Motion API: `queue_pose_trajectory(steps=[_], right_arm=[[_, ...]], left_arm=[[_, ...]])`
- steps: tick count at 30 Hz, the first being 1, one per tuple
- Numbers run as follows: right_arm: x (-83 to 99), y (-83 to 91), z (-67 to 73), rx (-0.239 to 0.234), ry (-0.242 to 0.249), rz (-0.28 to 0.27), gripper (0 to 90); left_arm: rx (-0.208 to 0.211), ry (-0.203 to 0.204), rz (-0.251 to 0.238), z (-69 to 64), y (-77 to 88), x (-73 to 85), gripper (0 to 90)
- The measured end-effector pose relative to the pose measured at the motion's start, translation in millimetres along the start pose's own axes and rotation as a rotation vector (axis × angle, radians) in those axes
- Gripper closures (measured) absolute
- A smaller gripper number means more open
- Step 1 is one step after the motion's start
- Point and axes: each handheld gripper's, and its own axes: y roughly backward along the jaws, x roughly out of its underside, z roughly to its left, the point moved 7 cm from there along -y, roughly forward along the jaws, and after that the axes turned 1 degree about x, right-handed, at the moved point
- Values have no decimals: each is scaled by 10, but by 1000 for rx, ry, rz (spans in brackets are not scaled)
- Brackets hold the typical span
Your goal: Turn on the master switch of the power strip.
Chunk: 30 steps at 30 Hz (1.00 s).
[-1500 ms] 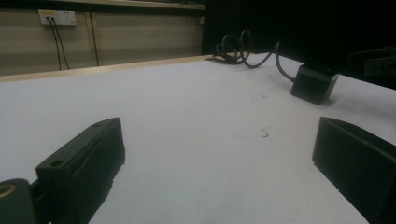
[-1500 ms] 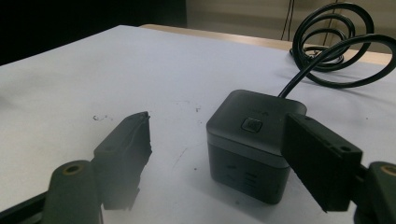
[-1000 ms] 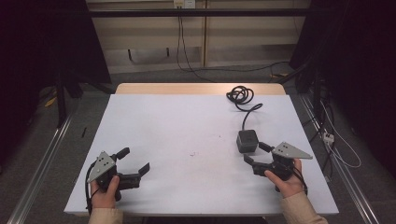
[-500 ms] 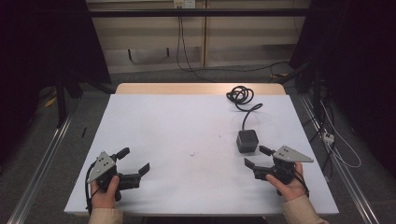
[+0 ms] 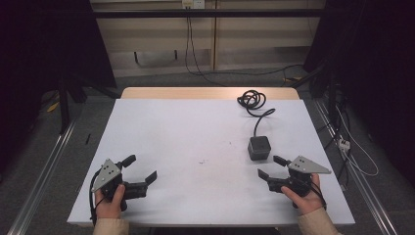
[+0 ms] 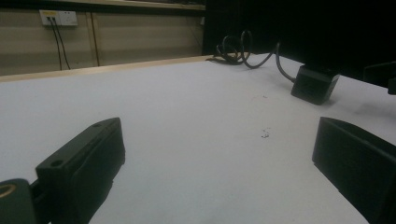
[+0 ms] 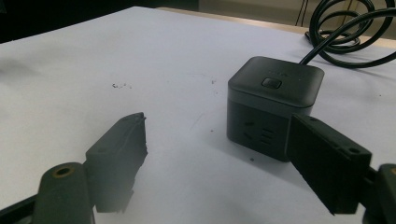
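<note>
- High view: the desk (image 5: 205, 127) carries a white surface with a bare wooden strip along its far edge.
- High view: a dark cube-shaped power socket (image 5: 259, 148) stands on the right half of the desk; its black cable (image 5: 253, 101) runs to a coil near the far edge.
- High view: the left tool (image 5: 141, 170) rests at the near left corner, held by the left hand (image 5: 110, 198), jaws spread wide and empty.
- High view: the right tool (image 5: 272, 166) sits just beside the near side of the socket, held by the right hand (image 5: 302, 195), jaws apart and empty.
- Left gripper view: both jaws stand wide apart over bare desk; the socket (image 6: 314, 84) lies well ahead to the right.
- Right gripper view: jaws open, holding nothing; the socket (image 7: 273, 102) stands ahead, right jaw overlapping its lower corner. Contact cannot be told.
</note>
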Motion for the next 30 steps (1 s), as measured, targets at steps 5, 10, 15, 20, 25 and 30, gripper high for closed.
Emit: queue_pose_trajectory(steps=[5,10,15,20,25,30], right_arm=[[20,29,-9,2,-4,2,206],[41,57,-15,1,-3,5,206],[59,80,-33,8,-3,9,206],[77,98,-32,7,-4,12,206],[94,111,-27,8,2,15,206],[115,132,-27,8,0,19,206]], left_arm=[[1,-1,0,-3,0,0,21],[1,2,1,-4,-4,2,21],[1,2,2,-8,-9,4,21],[2,2,3,-8,-12,7,21],[3,0,6,-9,-14,10,21],[2,3,6,-9,-20,13,21]])
